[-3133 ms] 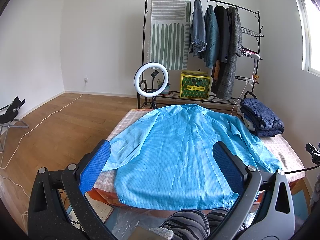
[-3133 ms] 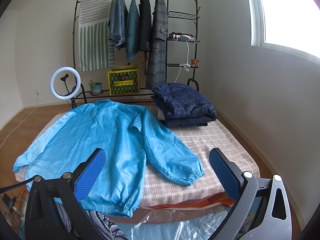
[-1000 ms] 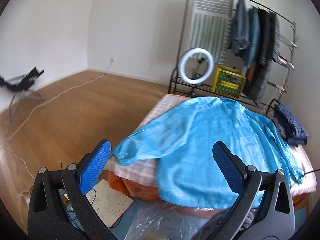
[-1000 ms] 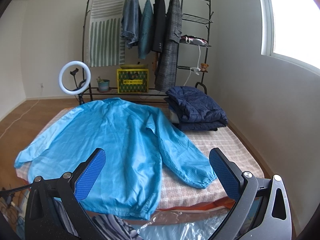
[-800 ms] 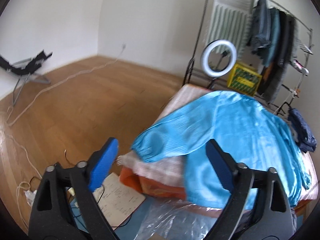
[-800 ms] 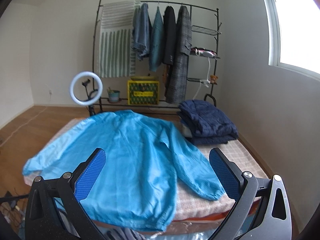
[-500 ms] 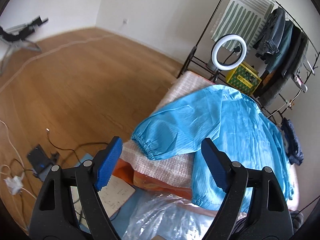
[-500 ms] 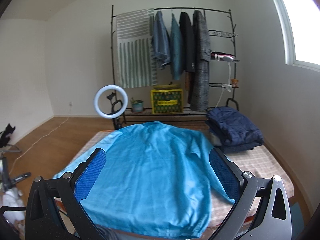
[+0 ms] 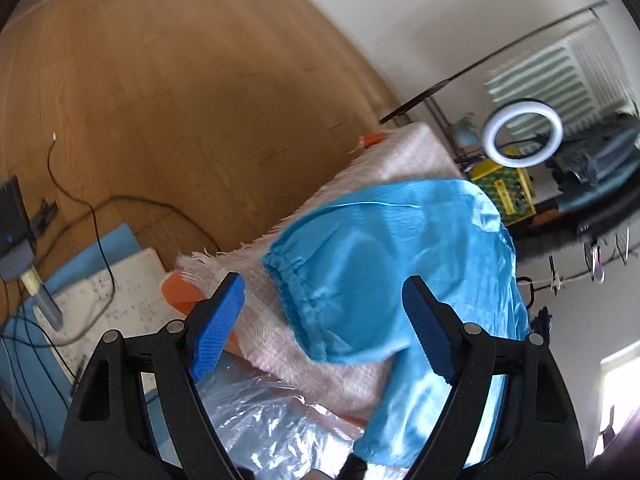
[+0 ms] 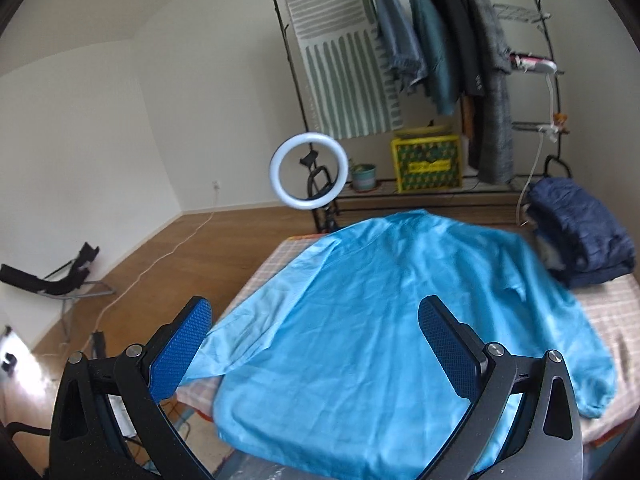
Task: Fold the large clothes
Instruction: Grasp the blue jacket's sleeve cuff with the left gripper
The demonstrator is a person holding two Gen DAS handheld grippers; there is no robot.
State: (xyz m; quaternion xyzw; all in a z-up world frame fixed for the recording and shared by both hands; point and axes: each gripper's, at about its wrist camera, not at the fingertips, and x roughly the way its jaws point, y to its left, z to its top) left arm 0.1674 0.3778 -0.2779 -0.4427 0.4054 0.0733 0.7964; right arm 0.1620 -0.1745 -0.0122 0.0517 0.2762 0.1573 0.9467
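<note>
A large bright-blue jacket (image 10: pixel 400 300) lies spread flat, back up, on a bed covered with a checked blanket (image 10: pixel 608 300). In the left wrist view its left sleeve (image 9: pixel 380 256) ends in a gathered cuff (image 9: pixel 288 280) near the bed's corner. My left gripper (image 9: pixel 324 324) hovers tilted over that cuff with its jaws open; the cuff shows in the gap and neither pad touches it. My right gripper (image 10: pixel 314 346) is open above the jacket's near hem, holding nothing.
A folded navy jacket (image 10: pixel 580 236) sits at the bed's right edge. Behind the bed stand a ring light (image 10: pixel 308 172), a clothes rack (image 10: pixel 420 40) and a yellow crate (image 10: pixel 426 164). Cables, a notebook (image 9: pixel 116 300) and plastic wrap (image 9: pixel 272 428) lie on the floor beside the bed.
My left gripper dropped and rolled toward the sleeve cuff at the bed's corner, its jaws a little narrower. My right gripper swung left, from the right sleeve to the jacket's middle.
</note>
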